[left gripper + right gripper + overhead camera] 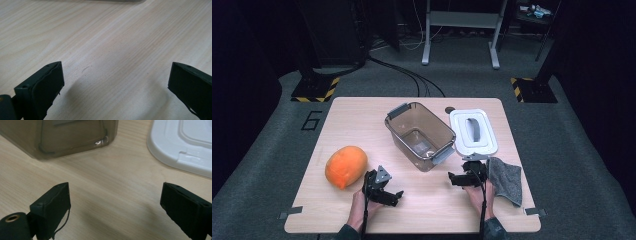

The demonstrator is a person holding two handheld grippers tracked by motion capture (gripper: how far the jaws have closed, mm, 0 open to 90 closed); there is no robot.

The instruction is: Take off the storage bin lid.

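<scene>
I hold my right gripper (458,178) low over the near right part of the table (362,115), jaws spread wide with bare wood between them. Just beyond it stands the smoky brown container (420,135) at the table's middle, open on top, and to the right of that lies its white lid (473,131) with a grey handle (flat, near the far right edge). A grey cloth (505,180) lies just right of my right hand. My left gripper (388,192) sits at the near left, jaws wide and empty, with the orange fruit (345,166) just to its left.
</scene>
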